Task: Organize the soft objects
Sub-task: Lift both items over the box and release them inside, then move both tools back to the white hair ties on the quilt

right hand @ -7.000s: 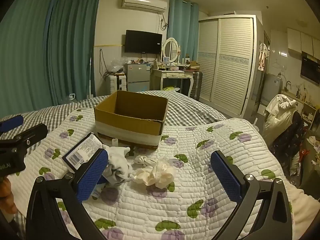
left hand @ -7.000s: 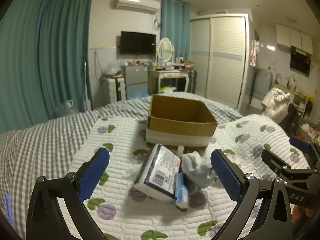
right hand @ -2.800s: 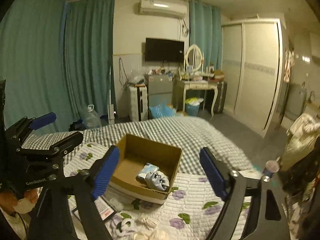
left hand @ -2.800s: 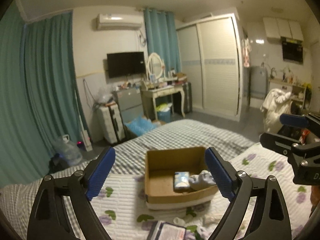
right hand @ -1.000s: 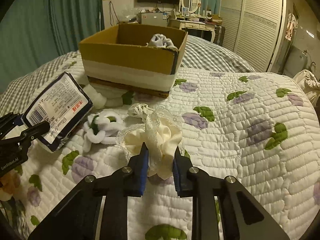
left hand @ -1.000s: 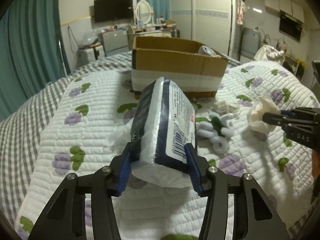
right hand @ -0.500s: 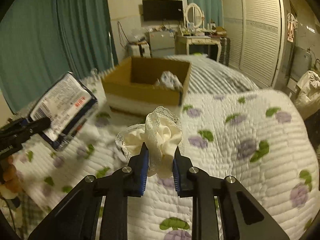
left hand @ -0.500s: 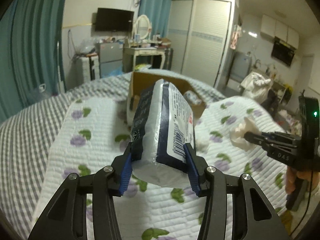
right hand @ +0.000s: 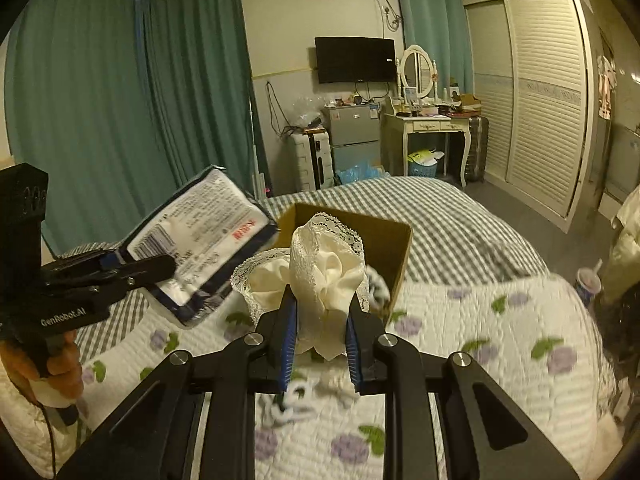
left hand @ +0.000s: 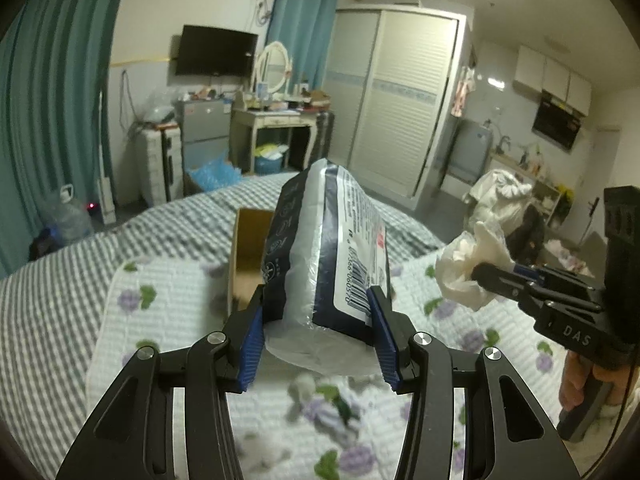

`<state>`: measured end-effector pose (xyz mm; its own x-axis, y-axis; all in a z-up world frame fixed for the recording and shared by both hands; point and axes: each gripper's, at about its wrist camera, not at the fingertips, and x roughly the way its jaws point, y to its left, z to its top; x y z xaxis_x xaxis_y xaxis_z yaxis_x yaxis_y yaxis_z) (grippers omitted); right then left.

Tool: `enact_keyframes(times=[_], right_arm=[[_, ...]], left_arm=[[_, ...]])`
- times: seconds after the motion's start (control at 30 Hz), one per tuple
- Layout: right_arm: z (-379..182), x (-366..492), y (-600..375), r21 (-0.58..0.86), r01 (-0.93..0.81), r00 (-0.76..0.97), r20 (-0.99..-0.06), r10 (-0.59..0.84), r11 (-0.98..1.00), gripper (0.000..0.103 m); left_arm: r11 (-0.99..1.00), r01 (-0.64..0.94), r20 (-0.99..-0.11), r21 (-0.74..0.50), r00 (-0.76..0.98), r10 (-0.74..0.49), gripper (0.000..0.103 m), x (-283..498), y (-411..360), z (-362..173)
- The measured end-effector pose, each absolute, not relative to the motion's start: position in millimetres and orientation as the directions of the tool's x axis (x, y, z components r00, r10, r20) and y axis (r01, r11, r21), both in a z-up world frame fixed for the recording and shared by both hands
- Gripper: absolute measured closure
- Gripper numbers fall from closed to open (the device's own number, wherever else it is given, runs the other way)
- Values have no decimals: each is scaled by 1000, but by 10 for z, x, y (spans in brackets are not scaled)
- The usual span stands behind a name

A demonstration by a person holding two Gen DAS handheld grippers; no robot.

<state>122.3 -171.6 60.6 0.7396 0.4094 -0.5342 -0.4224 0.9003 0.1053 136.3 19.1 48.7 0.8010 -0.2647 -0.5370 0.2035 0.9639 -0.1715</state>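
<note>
My left gripper point(left hand: 318, 322) is shut on a soft white-and-navy tissue pack point(left hand: 328, 256) and holds it high above the bed; the pack also shows in the right wrist view point(right hand: 200, 236). My right gripper point(right hand: 320, 324) is shut on a cream lace scrunchie point(right hand: 320, 268), seen from the left wrist view too point(left hand: 468, 276). The open cardboard box point(right hand: 384, 240) stands on the bed behind both; its left wall point(left hand: 248, 256) shows beside the pack. A white-and-green hair tie point(right hand: 292, 400) lies on the quilt below.
The bed has a flowered white quilt point(right hand: 500, 360) over a grey checked cover point(left hand: 52, 292). Beyond it are teal curtains point(right hand: 100, 100), a dresser with a mirror point(right hand: 424, 120) and a wardrobe point(right hand: 536, 96). A cup with a straw point(right hand: 588, 280) stands at the right.
Both grippers have lifted their loads higher and moved toward the box. The view now looks down on the bed from further up.
</note>
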Motion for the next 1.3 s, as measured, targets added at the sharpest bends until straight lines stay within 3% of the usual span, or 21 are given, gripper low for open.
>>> enact_keyframes(times=[0.23,0.63,0.73,0.77,0.8,0.87,1.07,1.3], right_arm=[[657,1950,-1591,79,-406,749,-543,381,911,82],[-90,3107,-1404,41,-365,709,-635,307,930,82],[-184,3210,-1399,39,-360,715,-630,302,932,81],[-188,3219,-1396,34,-356,721,-627,297,934,73],[-186,3213,-1395,27,-348,727,-623,288,937,58],[-153,3186,-1408,24,-329,745,-608,275,944,39],[201,2920,-1548,10,-296,780,-574,248,955,36],[1072,2129,-1645,-42,-279,839,-497,222,959,19]], left_arm=[[975,193,-566,-109,795,-220,56,2070,66,358],[981,186,-627,52,771,-113,56,2698,-141,-290],[977,180,-606,110,791,-78,50,2684,-202,-321],[975,189,-603,118,794,-80,46,2678,-228,-311],[972,189,-599,137,797,-71,41,2657,-262,-307],[968,174,-589,180,807,-35,12,2612,-311,-294],[969,146,-560,197,828,-11,12,2309,-279,-18],[987,89,-462,131,887,-19,11,1585,-75,817]])
